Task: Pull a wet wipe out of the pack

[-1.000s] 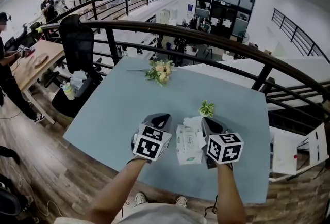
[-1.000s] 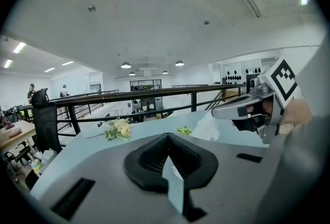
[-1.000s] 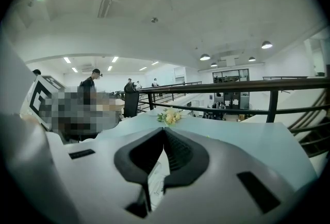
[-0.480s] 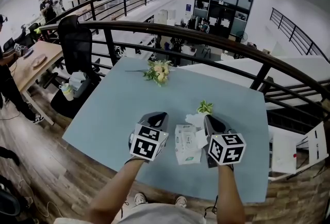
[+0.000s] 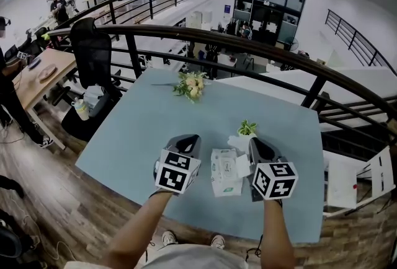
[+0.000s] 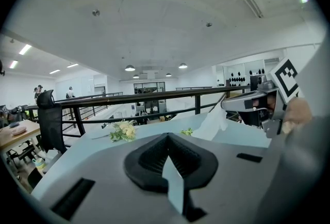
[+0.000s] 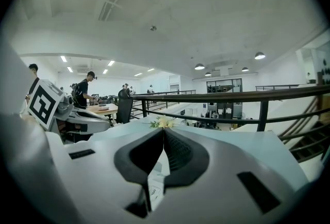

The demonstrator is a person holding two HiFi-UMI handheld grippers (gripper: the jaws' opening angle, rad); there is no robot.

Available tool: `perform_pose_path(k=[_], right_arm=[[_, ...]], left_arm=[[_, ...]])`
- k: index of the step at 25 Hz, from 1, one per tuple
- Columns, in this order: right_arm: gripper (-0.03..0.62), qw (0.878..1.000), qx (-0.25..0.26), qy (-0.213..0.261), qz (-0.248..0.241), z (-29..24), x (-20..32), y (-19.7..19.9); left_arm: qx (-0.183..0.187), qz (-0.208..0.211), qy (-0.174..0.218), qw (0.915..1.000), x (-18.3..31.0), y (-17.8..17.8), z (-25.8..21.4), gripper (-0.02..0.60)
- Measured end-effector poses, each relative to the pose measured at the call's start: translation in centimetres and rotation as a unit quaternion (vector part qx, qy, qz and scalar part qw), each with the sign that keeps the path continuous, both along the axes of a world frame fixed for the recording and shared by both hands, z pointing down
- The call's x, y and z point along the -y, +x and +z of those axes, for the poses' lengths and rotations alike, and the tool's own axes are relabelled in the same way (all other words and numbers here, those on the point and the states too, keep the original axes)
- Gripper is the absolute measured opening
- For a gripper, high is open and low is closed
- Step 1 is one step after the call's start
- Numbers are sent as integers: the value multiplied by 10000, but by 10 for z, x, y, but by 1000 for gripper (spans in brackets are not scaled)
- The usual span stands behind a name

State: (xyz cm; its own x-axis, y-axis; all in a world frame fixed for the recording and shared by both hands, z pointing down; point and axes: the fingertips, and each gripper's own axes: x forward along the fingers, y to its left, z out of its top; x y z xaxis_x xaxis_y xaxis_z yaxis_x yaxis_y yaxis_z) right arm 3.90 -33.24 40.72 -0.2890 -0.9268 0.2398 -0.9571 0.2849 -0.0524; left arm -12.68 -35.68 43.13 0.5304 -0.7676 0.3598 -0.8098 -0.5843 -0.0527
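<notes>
Reaches in from the near edge with both forearms (image 5: 139, 227), a claw in each hand. Holds left claw (image 6: 166, 137) clenched, tips met with nothing between them, low over the tabletop (image 5: 136, 131) and just left of the pack (image 5: 224, 175); cannot tell whether touching it. Finds the pack lying flat on the pale blue tabletop, close to the near edge, between the two claws. Holds right claw (image 7: 164, 131) just right of the pack, clamped at the tips on the wet wipe (image 6: 213, 126). Reads the wipe as a thin white sheet, crumpled, hanging from those tips down toward the pack's far end; cannot tell whether its lower end is free of the pack. Notes a small green sprig (image 5: 247, 129) on the tabletop just beyond the wipe. Notes a pale bouquet (image 5: 191, 85) lying near the far edge, well apart from the pack. Meets a curved dark railing (image 5: 205, 35) running across right behind the tabletop. Marks a black office chair (image 5: 93, 51) off the tabletop's left corner, near a wooden desk (image 5: 43, 72) with a person (image 5: 7, 85) standing at it. Looks past the railing to a glass-fronted room (image 5: 270, 4) at the far wall.
</notes>
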Motion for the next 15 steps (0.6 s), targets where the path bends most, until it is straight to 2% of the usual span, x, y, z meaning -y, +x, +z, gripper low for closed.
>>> perform_pose_path(k=[15], right_arm=[[8,9999,-128,87,27,-2,-2,0]], left_arm=[[8,32,32,10000,1,0,0,-6]])
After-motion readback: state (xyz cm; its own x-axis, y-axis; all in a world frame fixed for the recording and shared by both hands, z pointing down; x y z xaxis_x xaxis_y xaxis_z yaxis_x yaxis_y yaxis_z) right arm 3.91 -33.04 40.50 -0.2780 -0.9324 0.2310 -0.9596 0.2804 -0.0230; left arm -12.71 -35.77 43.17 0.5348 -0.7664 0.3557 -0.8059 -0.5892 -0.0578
